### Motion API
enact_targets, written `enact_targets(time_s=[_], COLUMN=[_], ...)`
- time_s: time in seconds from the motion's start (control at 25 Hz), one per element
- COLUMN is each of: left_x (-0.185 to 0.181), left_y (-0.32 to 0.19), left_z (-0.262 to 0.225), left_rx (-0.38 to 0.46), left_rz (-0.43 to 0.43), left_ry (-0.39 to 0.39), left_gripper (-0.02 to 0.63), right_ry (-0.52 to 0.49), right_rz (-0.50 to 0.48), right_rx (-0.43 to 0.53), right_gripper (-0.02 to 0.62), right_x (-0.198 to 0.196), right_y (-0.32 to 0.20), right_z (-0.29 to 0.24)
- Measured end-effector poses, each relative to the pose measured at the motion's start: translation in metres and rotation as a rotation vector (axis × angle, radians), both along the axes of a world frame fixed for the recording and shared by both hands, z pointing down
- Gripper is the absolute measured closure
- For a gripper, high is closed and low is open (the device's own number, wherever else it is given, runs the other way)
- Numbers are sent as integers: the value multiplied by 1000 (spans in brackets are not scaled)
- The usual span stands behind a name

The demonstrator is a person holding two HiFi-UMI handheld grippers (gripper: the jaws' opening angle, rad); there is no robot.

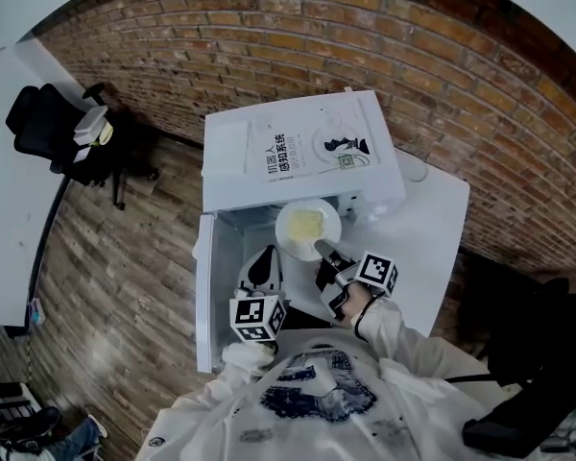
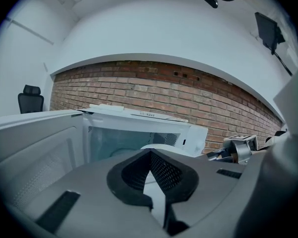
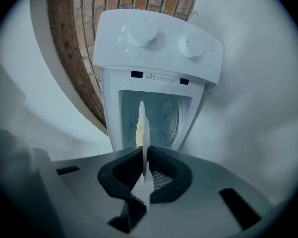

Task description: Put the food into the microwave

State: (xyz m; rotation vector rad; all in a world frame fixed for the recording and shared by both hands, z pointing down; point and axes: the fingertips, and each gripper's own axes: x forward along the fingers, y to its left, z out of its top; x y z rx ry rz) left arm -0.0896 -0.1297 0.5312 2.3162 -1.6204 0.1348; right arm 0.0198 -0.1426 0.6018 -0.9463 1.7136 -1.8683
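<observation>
A white microwave (image 1: 298, 152) stands on a white table (image 1: 427, 229), its door (image 1: 204, 291) swung open to the left. My right gripper (image 1: 324, 251) is shut on the rim of a white plate (image 1: 307, 227) carrying yellow food (image 1: 305, 224), held just in front of the open cavity. In the right gripper view the plate (image 3: 143, 128) runs edge-on between the pads, the microwave (image 3: 159, 48) straight ahead. My left gripper (image 1: 264, 267) is shut and empty, beside the plate, near the door (image 2: 35, 148). The plate's rim (image 2: 159, 147) shows beyond its jaws.
A brick wall (image 1: 384, 36) runs behind the microwave. A black office chair (image 1: 48, 128) stands at the far left beside a white desk (image 1: 10, 190). Another dark chair (image 1: 528, 373) sits at the lower right. The floor is wood planks.
</observation>
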Motion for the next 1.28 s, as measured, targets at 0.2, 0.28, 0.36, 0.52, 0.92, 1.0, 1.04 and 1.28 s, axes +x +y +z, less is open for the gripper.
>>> enact_targets(time_s=[0.2, 0.28, 0.36, 0.52, 0.92, 1.0, 1.04, 1.28], left_x=[3, 3, 2, 1, -2, -4, -4, -7], left_y=[-8, -10, -12, -18, -27, -28, -28, -27], left_z=[6, 7, 8, 10, 15, 17, 17, 22], left_rx=[-14, -17, -19, -25, -41, -47, -50, -62], left_rz=[-14, -22, -27, -32, -29, -32, -33, -35], left_ry=[23, 33, 37, 40, 35, 39, 41, 46], left_gripper=[598, 598, 598, 598, 598, 598, 598, 598], right_ry=[35, 45, 46, 56, 80, 87, 90, 102], right_rz=[-2, -1, 7, 5, 8, 8, 8, 21], right_rx=[0, 5, 3, -7, -54, -65, -70, -99], right_gripper=[565, 563, 565, 565, 565, 565, 563, 563], right_x=[-2, -4, -6, -12, -23, -25, -26, -26], right_y=[-24, -32, -41, -55, -78, -80, -80, -86], right_z=[25, 33, 41, 55, 79, 83, 84, 95])
